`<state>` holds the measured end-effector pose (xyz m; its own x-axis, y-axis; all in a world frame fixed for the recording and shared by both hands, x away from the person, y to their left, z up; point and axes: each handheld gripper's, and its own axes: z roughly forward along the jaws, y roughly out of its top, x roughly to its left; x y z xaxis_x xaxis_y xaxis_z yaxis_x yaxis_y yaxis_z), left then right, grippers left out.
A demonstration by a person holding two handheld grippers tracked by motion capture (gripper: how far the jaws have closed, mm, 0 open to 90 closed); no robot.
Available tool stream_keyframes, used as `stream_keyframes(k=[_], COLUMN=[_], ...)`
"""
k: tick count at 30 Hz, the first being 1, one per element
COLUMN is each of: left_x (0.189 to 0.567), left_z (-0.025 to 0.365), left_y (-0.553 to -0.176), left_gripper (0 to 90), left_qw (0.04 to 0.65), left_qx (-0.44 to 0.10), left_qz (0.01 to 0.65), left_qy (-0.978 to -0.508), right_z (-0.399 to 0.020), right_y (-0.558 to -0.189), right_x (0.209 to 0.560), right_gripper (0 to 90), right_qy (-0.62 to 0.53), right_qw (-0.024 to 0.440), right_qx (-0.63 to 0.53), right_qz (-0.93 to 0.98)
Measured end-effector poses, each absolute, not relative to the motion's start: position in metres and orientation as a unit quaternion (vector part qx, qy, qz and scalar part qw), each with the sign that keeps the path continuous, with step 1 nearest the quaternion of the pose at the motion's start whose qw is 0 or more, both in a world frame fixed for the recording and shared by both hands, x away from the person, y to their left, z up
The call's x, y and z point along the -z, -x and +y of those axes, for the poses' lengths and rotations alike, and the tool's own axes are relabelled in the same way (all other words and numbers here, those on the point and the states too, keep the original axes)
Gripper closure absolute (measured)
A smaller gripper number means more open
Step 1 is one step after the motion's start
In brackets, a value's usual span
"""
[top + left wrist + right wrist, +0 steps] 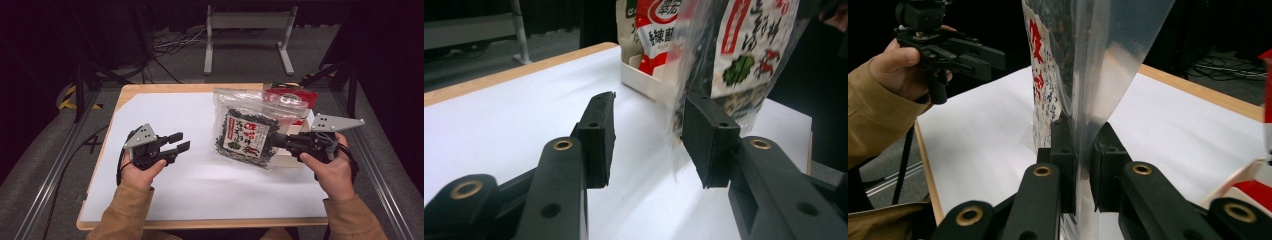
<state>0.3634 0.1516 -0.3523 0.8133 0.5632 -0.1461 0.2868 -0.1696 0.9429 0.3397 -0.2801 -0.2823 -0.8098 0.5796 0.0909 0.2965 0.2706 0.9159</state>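
A clear plastic bag of dark dried seaweed [247, 131] with a red and white label hangs lifted over the white table sheet [165, 115]. My right gripper [281, 141] is shut on the bag's edge; in the right gripper view the clear film [1083, 150] is pinched between the two black pads. My left gripper [179, 141] is open at the left, apart from the bag, with nothing between its fingers. In the left gripper view the bag [744, 55] hangs just beyond the open gripper [649, 137].
A white tray [295, 157] holding a red snack packet [292, 97] stands at the table's right, behind the bag. The wooden table edge [200, 223] runs along the front. A metal stand [247, 35] and cables lie on the floor beyond.
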Motion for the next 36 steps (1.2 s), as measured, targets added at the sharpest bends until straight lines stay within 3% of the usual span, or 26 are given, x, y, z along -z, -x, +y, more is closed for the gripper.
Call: stream_keyframes(k=[36], left_x=[0.362], left_z=[0.172], left_y=[-0.367], left_gripper=[51.8], left_qw=[0.56], left_qx=[-0.124], left_qz=[0.314], left_qy=[-0.756], right_z=[-0.317], right_y=[-0.347], right_x=[0.227], right_gripper=[82.3], right_qy=[-0.313], right_qw=[0.218], right_qx=[-0.511], right_qz=[0.771])
